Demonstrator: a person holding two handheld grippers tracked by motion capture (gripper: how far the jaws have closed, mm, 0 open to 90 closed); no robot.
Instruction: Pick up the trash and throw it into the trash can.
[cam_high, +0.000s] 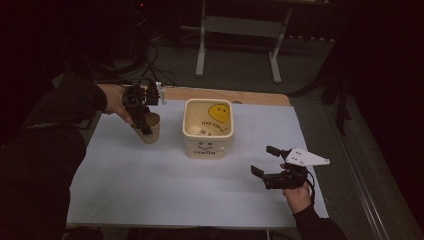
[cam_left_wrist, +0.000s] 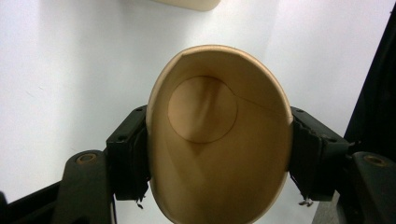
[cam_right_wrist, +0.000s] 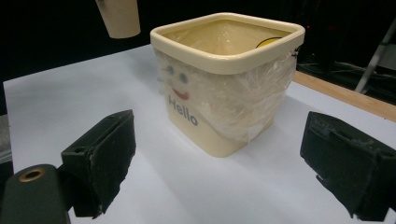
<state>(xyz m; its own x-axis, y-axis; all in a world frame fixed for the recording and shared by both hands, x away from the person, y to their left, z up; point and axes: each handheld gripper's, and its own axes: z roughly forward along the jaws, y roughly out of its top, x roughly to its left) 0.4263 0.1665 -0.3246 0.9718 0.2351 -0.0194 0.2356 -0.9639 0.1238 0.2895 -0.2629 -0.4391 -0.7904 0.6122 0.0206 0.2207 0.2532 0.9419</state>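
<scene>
The left gripper (cam_high: 142, 119) clamps a paper cup (cam_high: 149, 128) — its rim squeezed oval between the pads — apparently lifted clear of the white table (cam_high: 150, 185), just left of the cream tub (cam_high: 208, 128). The right gripper (cam_high: 265, 161) rests near the tub's other side, jaws wide apart and holding nothing.

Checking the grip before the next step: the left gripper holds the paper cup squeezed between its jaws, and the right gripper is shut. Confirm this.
Not quite: the right gripper is open, its jaws wide apart in the right gripper view. The left gripper does hold the paper cup.
</scene>
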